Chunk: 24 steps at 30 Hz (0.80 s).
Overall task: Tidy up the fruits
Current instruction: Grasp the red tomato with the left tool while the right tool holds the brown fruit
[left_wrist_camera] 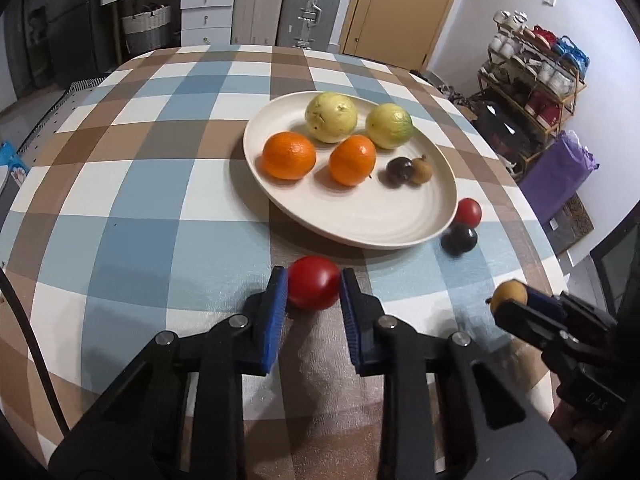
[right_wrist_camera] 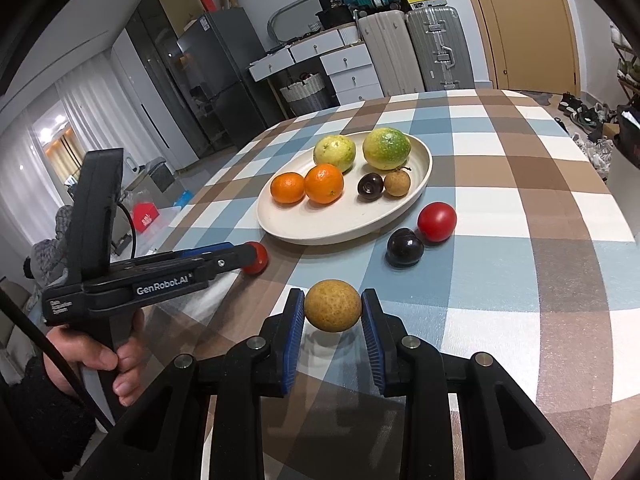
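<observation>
left gripper [left_wrist_camera: 314,286]: jaws closed on the red tomato [left_wrist_camera: 313,288], blue pads touching both its sides; it sits just short of the plate's near rim, probably staged for dropping in.
right gripper [right_wrist_camera: 333,312]: jaws pinch the tan longan [right_wrist_camera: 333,311] at its widest part; the shadow on the cloth below suggests it's lifted clear of the surface.
plate [left_wrist_camera: 360,224]: cream oval dish mid-surface, the collecting spot by the look of it.
pairs on plate: two oranges [left_wrist_camera: 289,155] side by side, two green-yellow guavas [left_wrist_camera: 331,117] behind them, one dark plum [left_wrist_camera: 400,172] touching one small longan [left_wrist_camera: 422,169]. Like seems grouped with like.
still outside: second tomato [right_wrist_camera: 437,221] and second plum [right_wrist_camera: 405,247], touching each other, just beside the plate's rim on the right gripper's side.
task state (judgement): partly done; four fruits off the plate, two of them already gripped.
why held so: each gripper carries a different fruit, likely so both go to their matching neighbours in one go.
surface [left_wrist_camera: 132,208]: checked blue, brown and white cloth.
hidden: in the right wrist view the tomato is mostly covered by the left gripper's arm, only a red sliver shows.
cut off: in the left wrist view the right gripper sits at the frame edge, longan only half seen.
hard to tell: whether the tomato rests on the cloth or is raised; plum and longan on the plate are blurred in the left view.
</observation>
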Each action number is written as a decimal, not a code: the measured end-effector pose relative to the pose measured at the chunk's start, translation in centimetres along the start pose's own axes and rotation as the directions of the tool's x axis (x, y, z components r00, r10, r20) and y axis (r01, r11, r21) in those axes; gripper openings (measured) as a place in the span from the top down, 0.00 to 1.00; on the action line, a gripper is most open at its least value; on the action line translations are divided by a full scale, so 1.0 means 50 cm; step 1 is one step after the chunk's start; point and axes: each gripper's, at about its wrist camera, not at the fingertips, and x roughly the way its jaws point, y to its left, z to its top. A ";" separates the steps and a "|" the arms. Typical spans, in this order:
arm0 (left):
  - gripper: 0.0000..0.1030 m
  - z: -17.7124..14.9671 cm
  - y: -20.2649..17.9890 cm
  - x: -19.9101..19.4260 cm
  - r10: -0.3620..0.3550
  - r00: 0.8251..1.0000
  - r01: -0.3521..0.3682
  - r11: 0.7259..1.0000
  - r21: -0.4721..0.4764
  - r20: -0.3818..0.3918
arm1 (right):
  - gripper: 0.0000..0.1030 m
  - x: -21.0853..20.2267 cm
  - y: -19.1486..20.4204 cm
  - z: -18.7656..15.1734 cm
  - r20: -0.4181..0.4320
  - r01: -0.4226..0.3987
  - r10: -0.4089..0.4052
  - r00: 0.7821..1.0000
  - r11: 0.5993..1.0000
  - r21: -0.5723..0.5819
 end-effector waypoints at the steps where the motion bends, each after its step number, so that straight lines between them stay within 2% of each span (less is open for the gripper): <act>1: 0.77 -0.002 0.000 -0.001 -0.009 1.000 0.009 1.000 0.002 0.000 | 0.72 -0.002 0.005 0.003 0.000 0.009 -0.009 1.000 1.000 -0.006; 5: 0.79 -0.009 0.005 -0.009 -0.044 0.999 0.044 0.999 -0.013 -0.001 | 0.72 -0.010 0.029 0.012 0.000 0.049 -0.049 0.999 0.998 -0.046; 9: 0.97 -0.012 0.006 -0.029 -0.075 0.997 0.076 0.997 -0.017 0.016 | 0.72 -0.010 0.045 0.017 -0.006 0.073 -0.073 0.997 0.995 -0.072; 16: 0.97 -0.020 0.004 -0.033 -0.063 0.998 0.063 0.998 0.008 0.016 | 0.72 -0.008 0.058 0.019 -0.006 0.069 -0.070 0.998 0.994 -0.080; 24: 0.97 -0.020 0.001 -0.036 -0.087 0.996 0.087 0.996 0.003 0.017 | 0.72 -0.007 0.050 0.016 -0.010 0.053 -0.054 0.998 0.997 -0.061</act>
